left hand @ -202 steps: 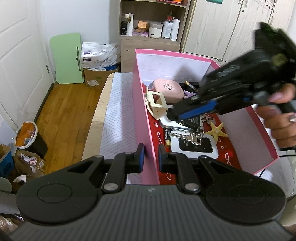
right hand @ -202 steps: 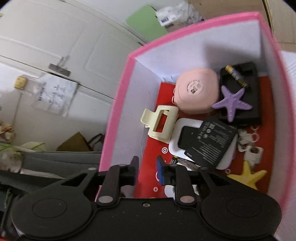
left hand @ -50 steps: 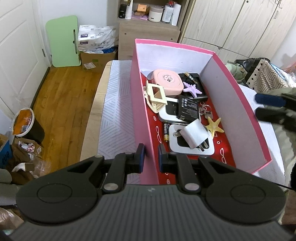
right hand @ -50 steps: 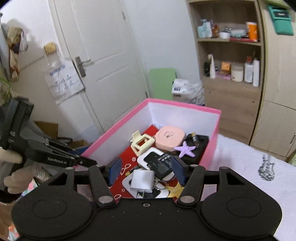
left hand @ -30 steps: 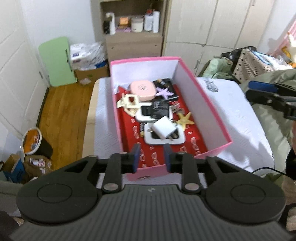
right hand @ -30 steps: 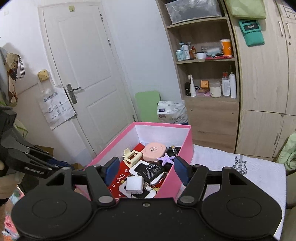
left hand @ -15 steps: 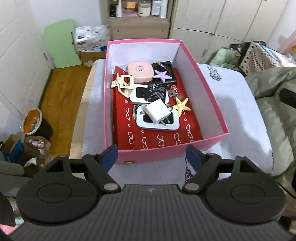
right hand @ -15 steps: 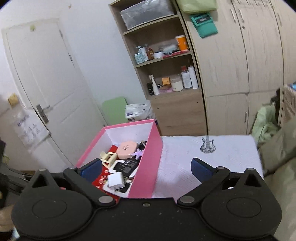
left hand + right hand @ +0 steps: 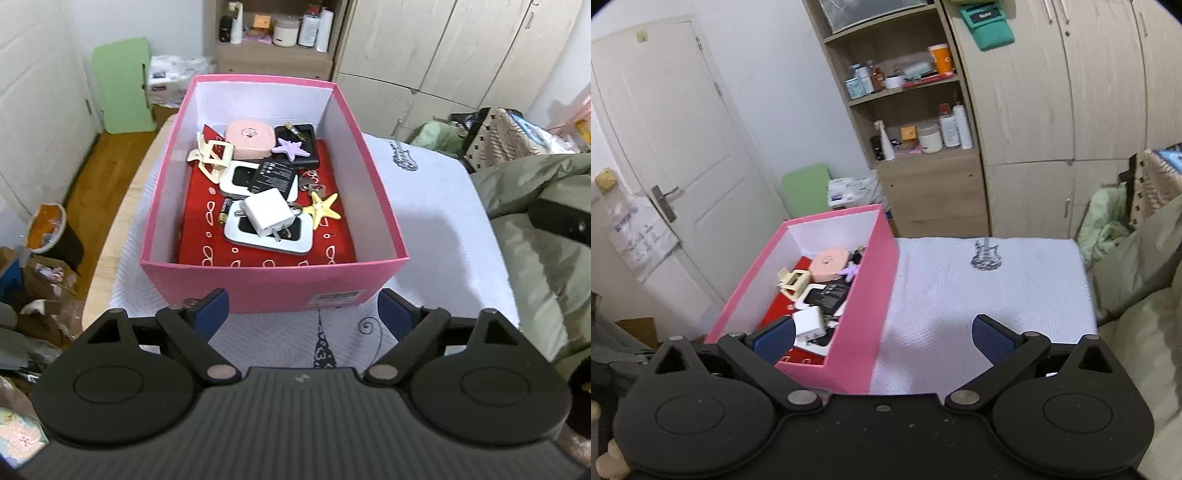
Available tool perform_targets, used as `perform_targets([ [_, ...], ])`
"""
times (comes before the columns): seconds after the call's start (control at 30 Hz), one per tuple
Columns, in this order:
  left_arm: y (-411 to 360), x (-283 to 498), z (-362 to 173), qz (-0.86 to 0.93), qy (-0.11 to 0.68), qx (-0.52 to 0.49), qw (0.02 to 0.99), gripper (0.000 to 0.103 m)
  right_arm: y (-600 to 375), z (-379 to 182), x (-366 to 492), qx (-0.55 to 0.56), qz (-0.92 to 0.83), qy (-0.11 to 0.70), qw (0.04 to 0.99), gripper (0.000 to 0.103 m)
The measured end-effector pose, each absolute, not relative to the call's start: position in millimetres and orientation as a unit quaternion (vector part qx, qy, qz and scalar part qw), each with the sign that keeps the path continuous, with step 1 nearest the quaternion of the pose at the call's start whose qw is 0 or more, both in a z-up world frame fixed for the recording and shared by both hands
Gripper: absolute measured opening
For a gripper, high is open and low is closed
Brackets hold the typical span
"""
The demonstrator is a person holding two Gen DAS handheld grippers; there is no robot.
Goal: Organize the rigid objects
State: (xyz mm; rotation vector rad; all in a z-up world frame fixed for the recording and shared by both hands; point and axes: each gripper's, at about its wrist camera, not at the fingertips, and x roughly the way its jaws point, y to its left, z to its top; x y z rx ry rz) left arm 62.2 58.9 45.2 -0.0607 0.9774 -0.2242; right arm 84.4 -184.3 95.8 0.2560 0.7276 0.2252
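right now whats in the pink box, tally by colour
pink: 1, round case
purple: 1, starfish
yellow: 1, starfish
cream: 1, hair claw clip
white: 3, charger plug and two flat white devices
black: 2, battery pack, black tray
total: 9
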Motion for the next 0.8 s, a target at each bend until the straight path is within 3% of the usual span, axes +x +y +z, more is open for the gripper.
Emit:
perform_targets([
  [0.1, 56, 59, 45, -0.083, 0.462, -0.015, 0.883, 0.089, -178, 95, 83, 0.101, 0.068, 0.353, 0.927, 0.103],
  [0.23, 50, 57, 51, -0.037, 0.442, 0.015, 0.896, 0.097, -170, 92, 84, 0.087, 0.071, 0.382, 0.917, 0.103],
  [0.8, 41, 42, 61, -0.042, 0.447, 0.012, 0.893, 0.097, -168, 103, 55, 0.064, 0.082, 0.387, 0.916, 0.103],
])
